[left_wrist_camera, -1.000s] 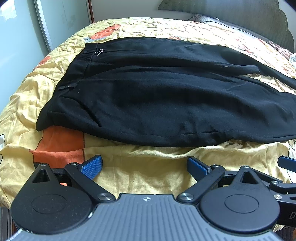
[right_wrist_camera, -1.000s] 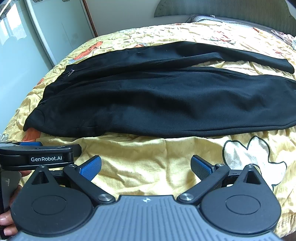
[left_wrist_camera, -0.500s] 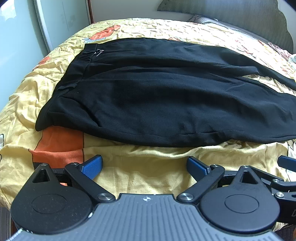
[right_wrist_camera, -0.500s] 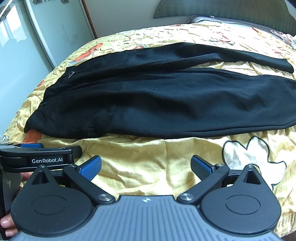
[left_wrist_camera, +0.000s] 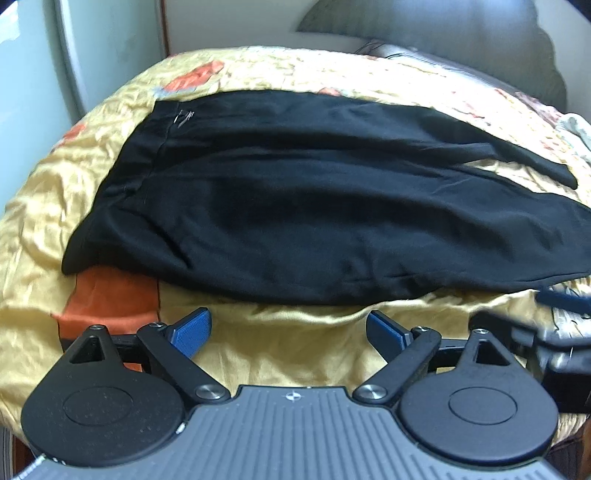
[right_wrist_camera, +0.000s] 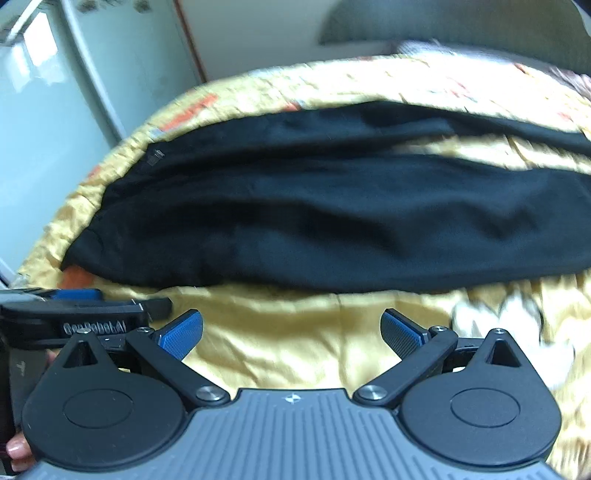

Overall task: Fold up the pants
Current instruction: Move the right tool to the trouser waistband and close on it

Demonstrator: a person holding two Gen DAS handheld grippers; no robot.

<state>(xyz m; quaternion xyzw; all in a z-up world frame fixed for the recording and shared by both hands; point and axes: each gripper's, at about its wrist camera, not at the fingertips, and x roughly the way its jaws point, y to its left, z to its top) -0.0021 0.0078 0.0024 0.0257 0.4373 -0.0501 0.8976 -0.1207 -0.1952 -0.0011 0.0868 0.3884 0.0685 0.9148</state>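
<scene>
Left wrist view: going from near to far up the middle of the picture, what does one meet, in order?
The left tongs, open → yellow bedspread → black pants lying flat → more bedspread → grey headboard.

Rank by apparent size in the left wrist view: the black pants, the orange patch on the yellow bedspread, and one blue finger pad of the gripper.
1. Black pants, by far the largest.
2. Orange patch.
3. Blue finger pad, smallest, though nearness to the camera enlarges it.
</scene>
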